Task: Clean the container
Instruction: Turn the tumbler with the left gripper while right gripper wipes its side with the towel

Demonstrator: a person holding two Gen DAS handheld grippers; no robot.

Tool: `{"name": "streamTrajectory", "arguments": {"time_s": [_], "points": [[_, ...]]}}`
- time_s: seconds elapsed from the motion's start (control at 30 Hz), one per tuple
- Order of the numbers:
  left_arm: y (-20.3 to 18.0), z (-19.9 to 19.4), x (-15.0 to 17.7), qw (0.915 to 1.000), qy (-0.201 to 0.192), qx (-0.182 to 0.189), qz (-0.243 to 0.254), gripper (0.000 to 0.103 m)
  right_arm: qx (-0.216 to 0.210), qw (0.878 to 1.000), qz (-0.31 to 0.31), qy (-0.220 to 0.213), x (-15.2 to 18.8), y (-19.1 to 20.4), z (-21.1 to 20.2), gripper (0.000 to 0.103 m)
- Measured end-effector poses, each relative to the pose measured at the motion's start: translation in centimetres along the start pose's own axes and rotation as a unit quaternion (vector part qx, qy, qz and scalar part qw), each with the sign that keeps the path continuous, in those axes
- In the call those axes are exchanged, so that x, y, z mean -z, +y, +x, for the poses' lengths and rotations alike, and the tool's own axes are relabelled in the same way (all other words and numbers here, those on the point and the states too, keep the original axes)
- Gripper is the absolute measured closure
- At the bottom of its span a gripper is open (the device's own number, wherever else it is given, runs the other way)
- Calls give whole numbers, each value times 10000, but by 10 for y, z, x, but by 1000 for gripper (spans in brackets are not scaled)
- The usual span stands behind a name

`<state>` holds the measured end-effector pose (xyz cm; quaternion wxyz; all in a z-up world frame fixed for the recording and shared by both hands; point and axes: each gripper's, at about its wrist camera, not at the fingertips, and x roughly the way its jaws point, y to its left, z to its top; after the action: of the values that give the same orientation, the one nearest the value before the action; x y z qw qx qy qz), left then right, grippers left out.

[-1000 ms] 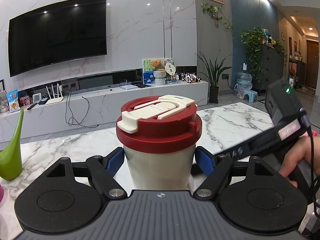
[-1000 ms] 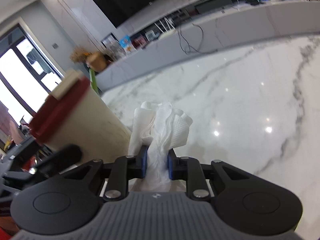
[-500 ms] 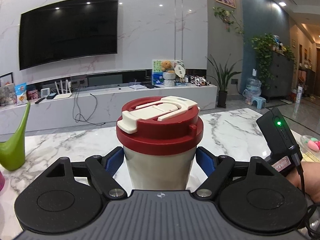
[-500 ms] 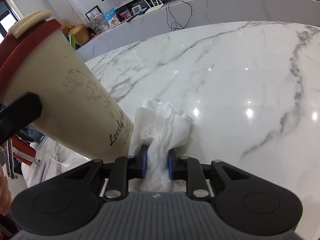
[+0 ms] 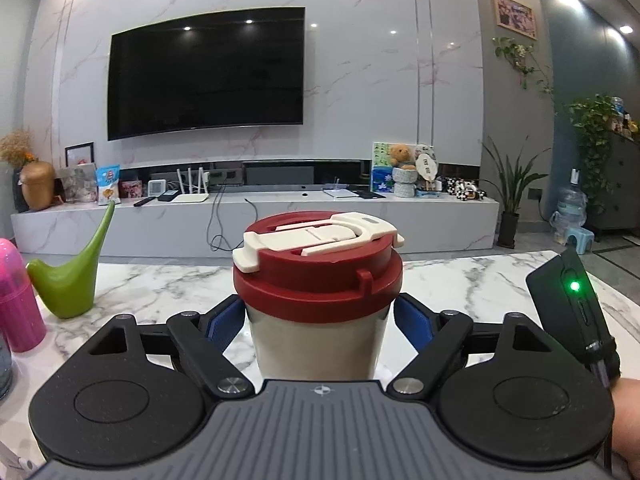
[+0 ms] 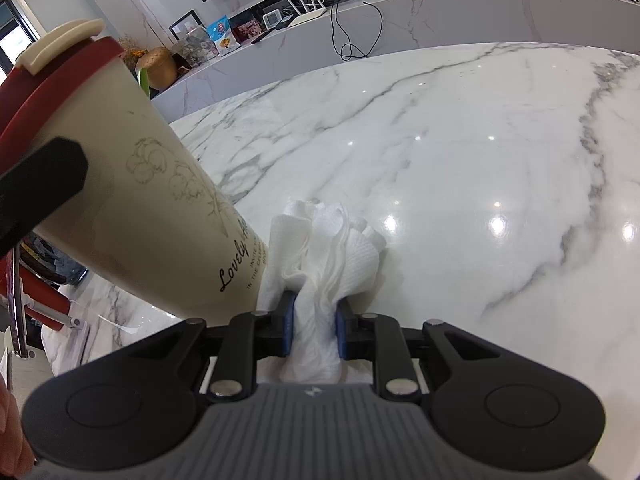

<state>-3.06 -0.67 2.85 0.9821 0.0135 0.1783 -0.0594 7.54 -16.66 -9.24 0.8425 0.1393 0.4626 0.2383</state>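
Observation:
The container is a cream cup (image 5: 318,344) with a red lid (image 5: 320,272) and a cream flip handle. My left gripper (image 5: 319,322) is shut on its body, blue pads (image 5: 224,320) on both sides. In the right wrist view the cup (image 6: 152,216) stands at the left with black lettering near its base. My right gripper (image 6: 312,330) is shut on a crumpled white paper towel (image 6: 328,248), which touches the cup's lower side. The right gripper's body (image 5: 572,312) shows at the right edge of the left wrist view.
The cup is over a white marble table (image 6: 460,160). A green watering can (image 5: 68,280) and a pink bottle (image 5: 18,300) stand at the table's left. A TV wall and a low console (image 5: 256,216) lie beyond.
The left gripper's view has swung right to left across the room with the cup still held. The right gripper has come closer to the cup, bringing the towel against its lower side.

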Motion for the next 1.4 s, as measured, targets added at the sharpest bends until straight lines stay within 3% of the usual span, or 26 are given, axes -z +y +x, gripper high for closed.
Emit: {"name": "streamTrajectory", "arguments": {"time_s": [0.13, 0.37, 0.6, 0.77, 0.87, 1.03, 1.4], "points": [[2, -1, 1, 9999, -26, 93, 84, 24, -40, 10000, -47, 25, -7, -15, 0, 80], [12, -1, -1, 9977, 35, 589, 322, 25, -93, 9999, 16, -98, -10, -18, -6, 80], [28, 2, -4, 9920, 141, 1129, 547, 25, -489, 9951, 135, -850, -28, -23, -39, 80], [32, 6, -7, 9885, 223, 1343, 660, 25, -980, 9838, 28, -1500, -37, -19, -68, 80], [33, 7, -7, 9872, 253, 1415, 694, 25, -1289, 9772, -107, -1682, -38, -15, -76, 80], [36, 8, -7, 9866, 285, 1461, 667, 25, -1285, 9797, -56, -1537, -36, -15, -69, 80], [37, 8, -4, 9865, 284, 1467, 672, 25, -663, 9947, 4, -790, -23, -15, -34, 80]]}}
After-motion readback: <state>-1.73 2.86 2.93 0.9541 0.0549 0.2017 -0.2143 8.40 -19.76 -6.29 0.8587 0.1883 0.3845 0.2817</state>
